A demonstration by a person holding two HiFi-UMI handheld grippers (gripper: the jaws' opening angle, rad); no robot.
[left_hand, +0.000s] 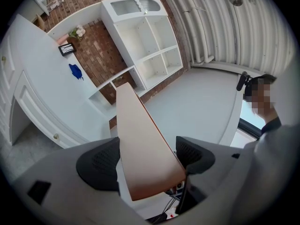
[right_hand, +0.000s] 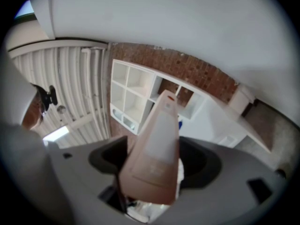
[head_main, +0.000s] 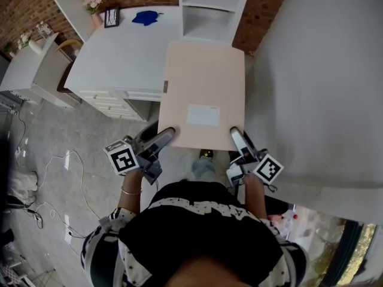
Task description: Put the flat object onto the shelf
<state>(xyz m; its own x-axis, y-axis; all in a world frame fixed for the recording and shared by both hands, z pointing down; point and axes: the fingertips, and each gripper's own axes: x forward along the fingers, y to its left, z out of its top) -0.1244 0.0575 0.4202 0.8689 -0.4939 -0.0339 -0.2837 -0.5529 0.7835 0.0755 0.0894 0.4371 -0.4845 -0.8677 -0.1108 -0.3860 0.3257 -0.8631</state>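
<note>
Just beyond the person's black patterned top (head_main: 197,232), the left gripper (head_main: 166,131) and right gripper (head_main: 237,134) each clamp their fingers (left_hand: 96,165) on a near corner of the flat cardboard parcel (head_main: 203,91), holding it roughly level in mid-air, probably so its far edge leads into the white shelf (head_main: 209,11) ahead.

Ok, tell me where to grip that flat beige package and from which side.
Grip its near edge, one tool at each corner, coming from the person's side. The flat beige package is thin and broad, so an edge fits between the jaws, and two spaced holds should keep it level. The left tool and right tool hold it this way, far edge free toward the shelf.
</note>
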